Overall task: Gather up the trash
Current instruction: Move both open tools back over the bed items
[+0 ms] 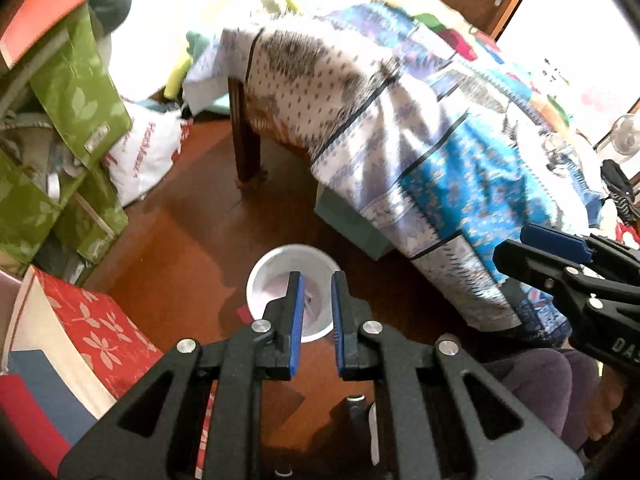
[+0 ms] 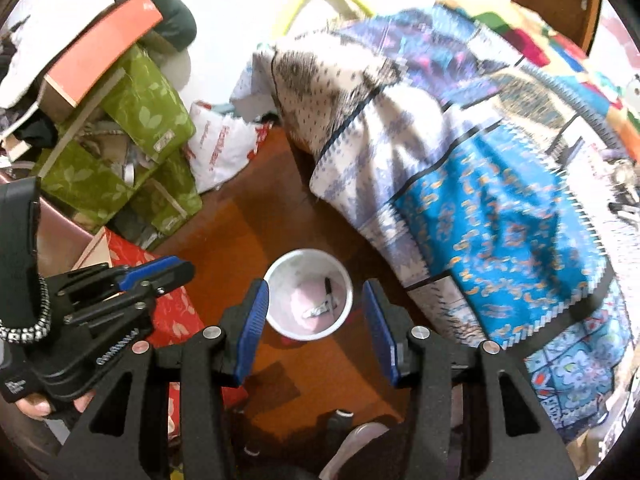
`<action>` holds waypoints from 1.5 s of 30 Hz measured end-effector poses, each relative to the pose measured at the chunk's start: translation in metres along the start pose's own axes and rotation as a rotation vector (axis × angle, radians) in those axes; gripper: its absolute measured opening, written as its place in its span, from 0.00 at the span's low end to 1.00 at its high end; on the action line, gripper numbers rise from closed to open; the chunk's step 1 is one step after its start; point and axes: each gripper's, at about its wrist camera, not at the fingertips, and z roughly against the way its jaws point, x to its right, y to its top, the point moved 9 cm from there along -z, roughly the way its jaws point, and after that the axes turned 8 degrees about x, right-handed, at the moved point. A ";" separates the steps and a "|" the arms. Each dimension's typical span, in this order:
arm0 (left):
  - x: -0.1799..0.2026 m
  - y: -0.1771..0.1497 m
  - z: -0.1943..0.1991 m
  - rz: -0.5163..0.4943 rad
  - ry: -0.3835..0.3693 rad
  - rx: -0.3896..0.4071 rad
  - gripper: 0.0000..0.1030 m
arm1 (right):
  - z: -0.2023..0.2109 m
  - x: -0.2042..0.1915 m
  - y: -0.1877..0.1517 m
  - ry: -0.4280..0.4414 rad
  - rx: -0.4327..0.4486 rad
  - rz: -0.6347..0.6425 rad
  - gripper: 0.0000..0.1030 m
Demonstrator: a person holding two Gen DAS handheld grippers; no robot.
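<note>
Bedspread point(image 2: 480, 152), patchwork in blue, white and grey print, hangs off the bed and fills the right side of both my views, its hem reaching the brown wooden floor point(image 2: 256, 208). Against the wall on the left I see a heap of green leaf-printed boxes point(image 2: 132, 128) with a salmon-coloured box point(image 2: 100, 48) tipped on top, a white plastic bag point(image 2: 224, 144) beside them and a red leaf-patterned box point(image 1: 100, 328) nearer me. On the floor below both my tongs, just beside the bedspread's hem, stands the white bin point(image 2: 276, 276), round and open-topped, with a few scraps of trash point(image 2: 320, 310) lying in its pale pink bottom, one of them dark and thin. My left tongs point(image 1: 316, 308) are almost shut, only a narrow gap between the blue pads, and they hold nothing. My right tongs point(image 2: 316, 316) stand partly open, the bin's mouth showing between the pads, and they are empty as well.
</note>
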 end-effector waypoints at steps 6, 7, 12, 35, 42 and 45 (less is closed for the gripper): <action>0.030 0.018 0.048 -0.051 -0.017 0.109 0.10 | 0.049 0.013 0.010 -0.020 0.118 -0.022 0.44; 0.034 0.020 0.055 -0.055 -0.022 0.122 0.10 | 0.059 0.016 0.012 -0.024 0.139 -0.027 0.44; 0.067 0.036 0.093 -0.098 -0.054 0.213 0.10 | 0.109 0.033 0.020 -0.049 0.259 -0.053 0.44; 0.247 0.087 0.159 -0.253 -0.222 0.443 0.81 | 0.282 0.185 0.020 -0.336 0.625 -0.227 0.68; 0.298 0.101 0.124 -0.298 -0.259 0.406 0.81 | 0.290 0.251 0.004 -0.440 0.599 -0.314 0.68; 0.320 0.108 0.105 -0.321 -0.269 0.389 0.82 | 0.286 0.278 -0.002 -0.464 0.574 -0.355 0.68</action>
